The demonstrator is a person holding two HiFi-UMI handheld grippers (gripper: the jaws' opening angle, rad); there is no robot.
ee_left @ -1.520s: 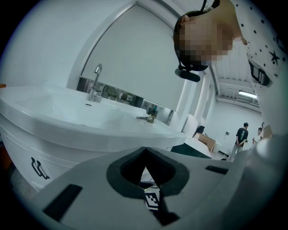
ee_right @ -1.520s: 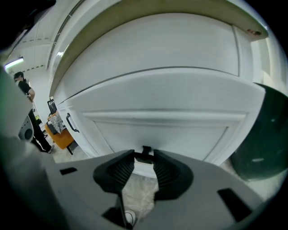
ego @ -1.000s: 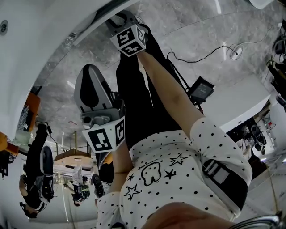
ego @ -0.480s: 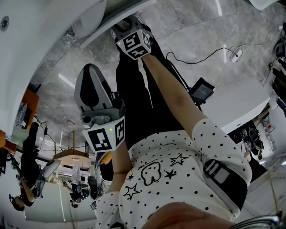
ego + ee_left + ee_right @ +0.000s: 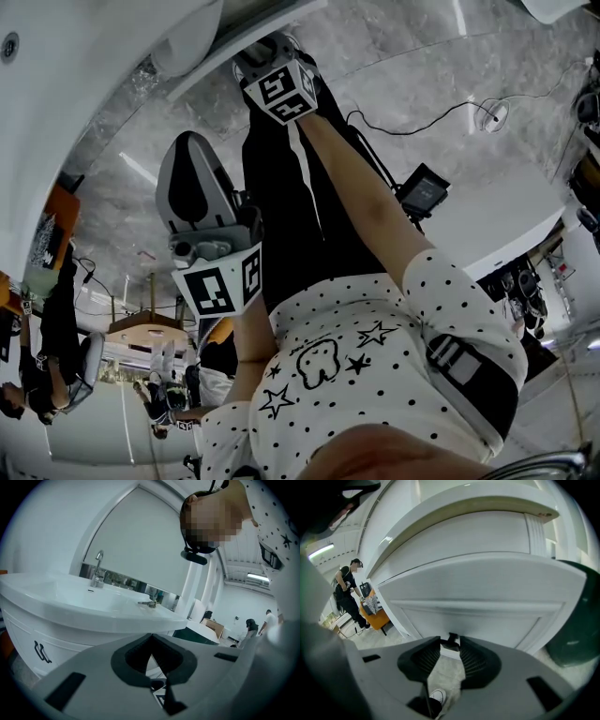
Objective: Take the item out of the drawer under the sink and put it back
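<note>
The right gripper (image 5: 451, 645), jaws just easing apart, pinches the drawer handle (image 5: 453, 637) narrowly between its tips.

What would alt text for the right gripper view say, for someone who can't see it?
The right gripper grips a small dark handle on a white panelled drawer front below a curved sink. A person stands far left.
</note>
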